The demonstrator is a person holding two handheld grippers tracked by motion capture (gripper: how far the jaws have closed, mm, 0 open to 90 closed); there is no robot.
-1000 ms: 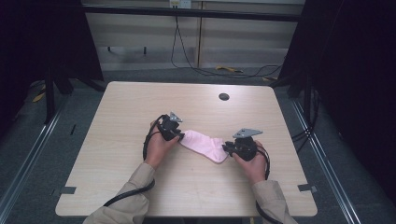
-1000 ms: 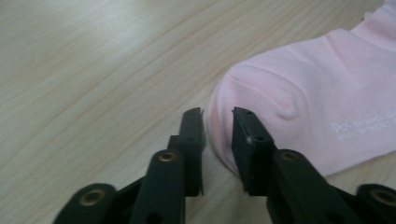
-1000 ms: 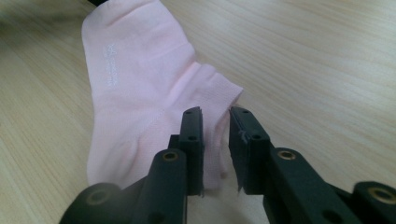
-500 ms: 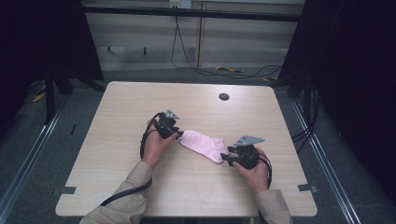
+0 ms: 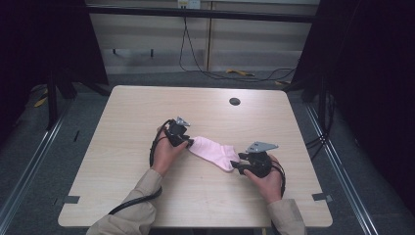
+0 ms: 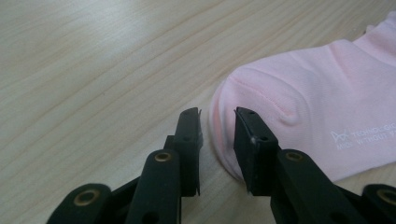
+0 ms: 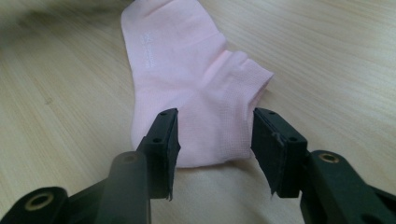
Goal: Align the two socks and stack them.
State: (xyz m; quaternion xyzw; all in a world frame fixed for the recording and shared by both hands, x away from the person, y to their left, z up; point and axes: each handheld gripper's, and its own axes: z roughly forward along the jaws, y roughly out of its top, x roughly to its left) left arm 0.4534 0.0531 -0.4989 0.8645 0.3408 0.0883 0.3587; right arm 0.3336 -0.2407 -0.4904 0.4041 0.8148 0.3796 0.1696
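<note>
A pink ankle sock [image 5: 213,151] lies flat on the wooden table [image 5: 147,107], running from mid-left to lower right. My left gripper [image 5: 188,143] is at its toe end. In the left gripper view the jaws [image 6: 217,116] stand a little apart, with the toe's edge [image 6: 224,98] in the gap and not pinched. My right gripper [image 5: 235,166] is at the cuff end. Its jaws have just been opening. In the right gripper view they [image 7: 215,114] stand wide, and the sock's heel and cuff [image 7: 187,79] lie between and beyond them, unpressed.
A small round black hole [image 5: 234,101] sits in the table top near the far edge. The left gripper's cable [image 5: 132,203] trails off the near edge beside the sleeve. Dark frame posts and floor rails flank the table on both sides.
The right gripper has shifted slightly toward the near edge at the sock's cuff end. The left hand and the sock have stayed where they were.
</note>
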